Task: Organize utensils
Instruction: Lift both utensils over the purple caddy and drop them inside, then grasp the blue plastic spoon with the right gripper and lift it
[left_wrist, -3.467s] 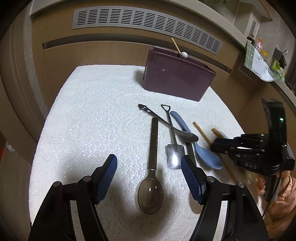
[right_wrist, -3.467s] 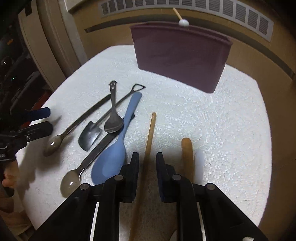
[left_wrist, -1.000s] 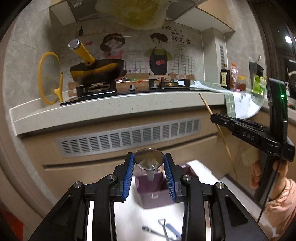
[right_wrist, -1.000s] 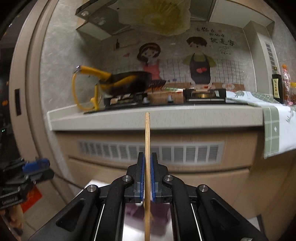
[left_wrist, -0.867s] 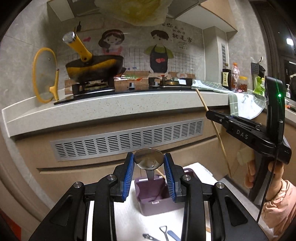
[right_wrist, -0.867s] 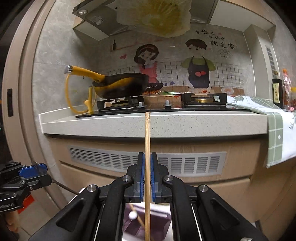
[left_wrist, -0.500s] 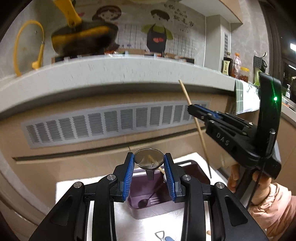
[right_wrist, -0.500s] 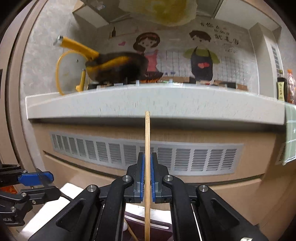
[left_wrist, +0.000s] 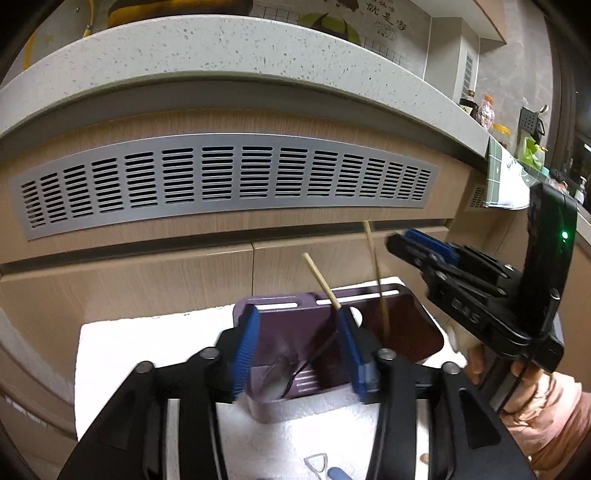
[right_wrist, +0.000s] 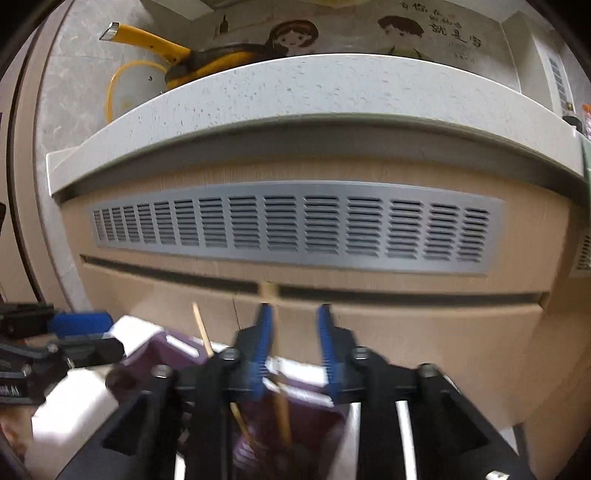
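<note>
My left gripper (left_wrist: 297, 350) hovers just above the purple bin (left_wrist: 417, 306), its jaws opening with nothing between the pads. The clear-bowled spoon (left_wrist: 279, 373) lies inside the bin's left compartment, handle leaning up to the right. My right gripper (right_wrist: 294, 347) is over the bin's (right_wrist: 321, 424) right part, its jaws opening. The wooden chopstick (right_wrist: 282, 413) stands between them beside the left pad and reaches down into the bin. The chopstick (left_wrist: 375, 273) looks upright in the left wrist view, clear of my right gripper (left_wrist: 406, 242). A thinner wooden stick (left_wrist: 319, 278) leans in the bin.
The bin stands on a white textured mat (left_wrist: 147, 332) against a wooden cabinet with a grey vent grille (left_wrist: 221, 181). A metal spoon handle (left_wrist: 316, 461) and a blue spoon (left_wrist: 336, 472) lie on the mat below. A hand in a pink sleeve (left_wrist: 546, 406) holds the right gripper.
Both grippers came down over the bin and their jaws parted. The spoon left my left gripper and dropped into the bin. The chopstick slid down from the right gripper's grip.
</note>
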